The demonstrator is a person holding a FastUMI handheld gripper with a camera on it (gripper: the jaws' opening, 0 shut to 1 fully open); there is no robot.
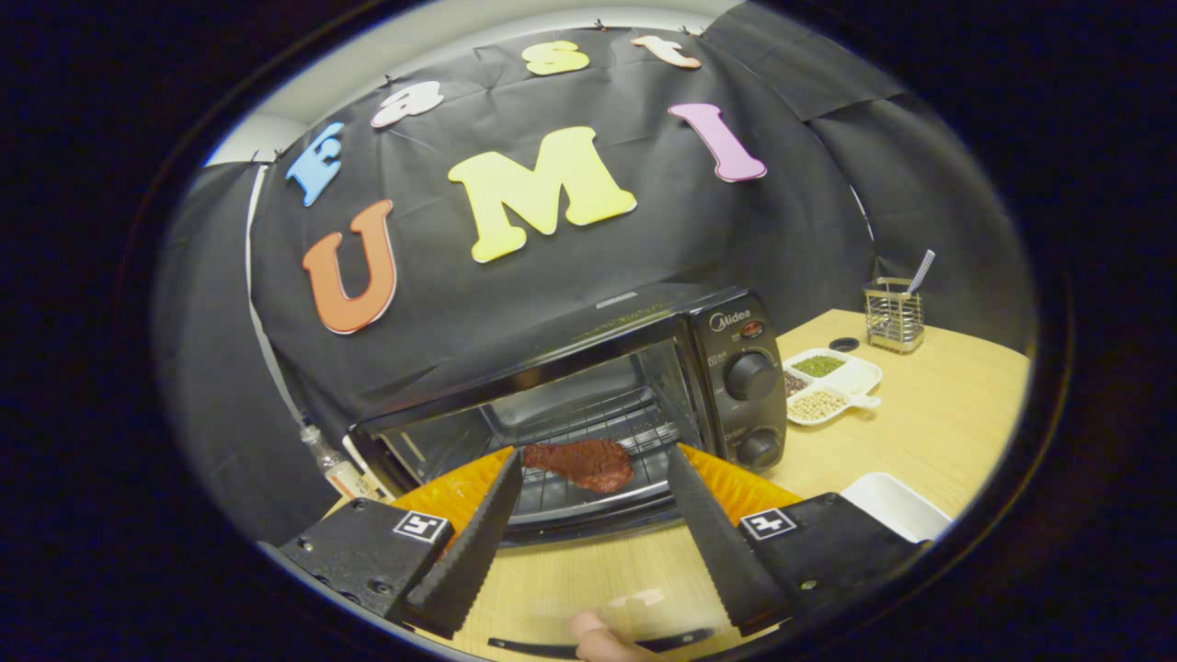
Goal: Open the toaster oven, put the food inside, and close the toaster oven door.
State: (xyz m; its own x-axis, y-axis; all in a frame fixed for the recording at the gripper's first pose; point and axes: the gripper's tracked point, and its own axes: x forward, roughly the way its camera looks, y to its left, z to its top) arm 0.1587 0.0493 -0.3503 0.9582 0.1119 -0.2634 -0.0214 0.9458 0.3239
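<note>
Wooden table (919,432) bears an open toaster oven (588,405); gripper (588,460) jaws gape wide, empty, before the meat (581,462).

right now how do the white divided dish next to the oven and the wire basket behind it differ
The divided dish is low, flat and white, while the wire basket stands tall and is metal mesh. The dish holds green, dark and pale beans or grains in separate sections; the basket holds one utensil leaning out of it. The dish sits close beside the toaster oven; the basket stands farther back. Both rest on the wooden table. The gripper is open.
</note>
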